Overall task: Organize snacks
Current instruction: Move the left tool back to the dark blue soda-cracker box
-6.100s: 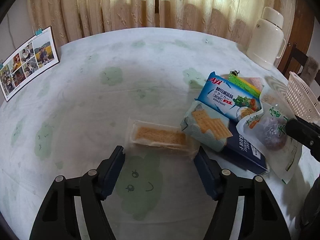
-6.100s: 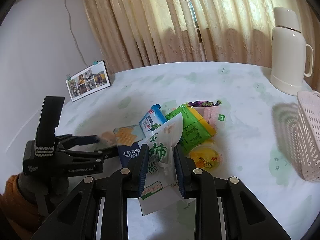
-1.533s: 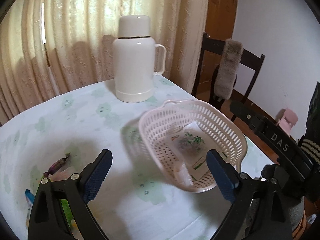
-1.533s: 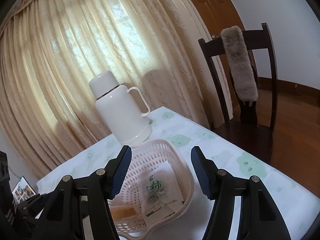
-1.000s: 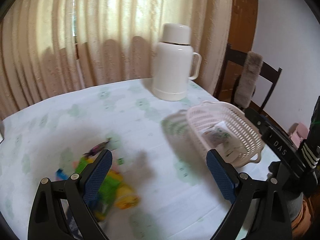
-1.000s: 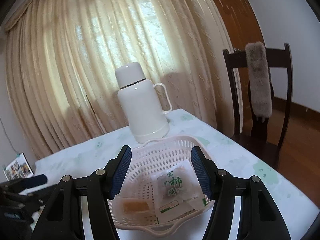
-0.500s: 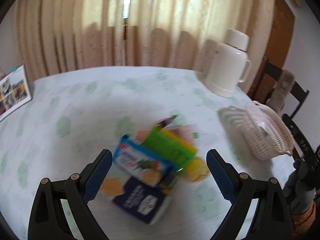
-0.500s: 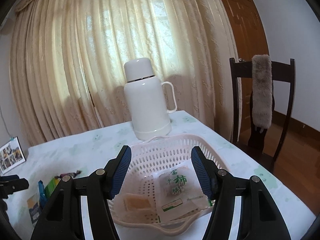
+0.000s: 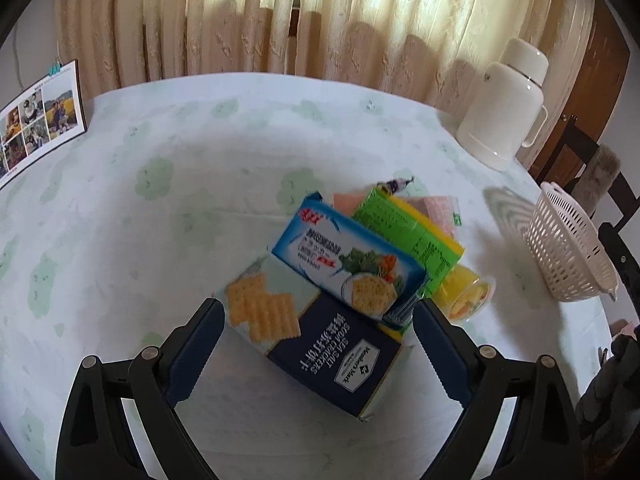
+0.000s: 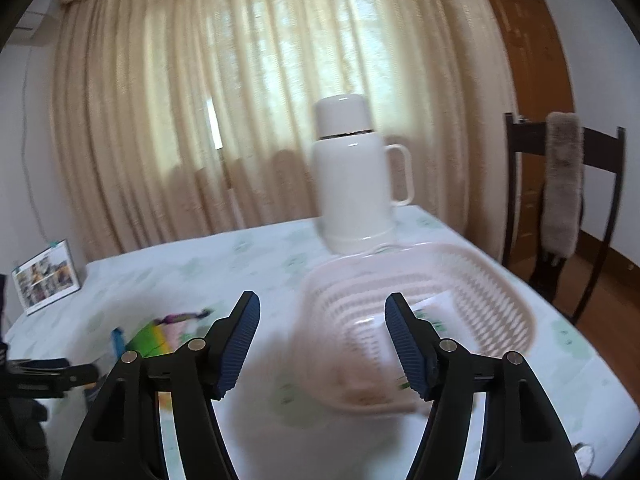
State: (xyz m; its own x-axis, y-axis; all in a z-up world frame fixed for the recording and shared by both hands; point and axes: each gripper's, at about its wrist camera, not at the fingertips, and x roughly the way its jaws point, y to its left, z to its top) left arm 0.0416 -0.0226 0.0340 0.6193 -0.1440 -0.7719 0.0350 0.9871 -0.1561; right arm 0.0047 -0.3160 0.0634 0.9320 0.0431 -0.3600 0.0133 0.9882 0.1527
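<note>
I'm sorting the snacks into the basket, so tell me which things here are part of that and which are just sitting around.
Part of the job:
- basket
- navy soda cracker box
- blue cracker box
- green and yellow pack
- yellow jelly cup

Just sitting around:
- white thermos
- photo calendar
- chair

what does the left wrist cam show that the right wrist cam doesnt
Only the left wrist view shows the navy soda cracker box, the blue cracker box on it and the yellow jelly cup. Only the right shows packets inside the basket. Both share the basket, the white thermos and the photo calendar.
</note>
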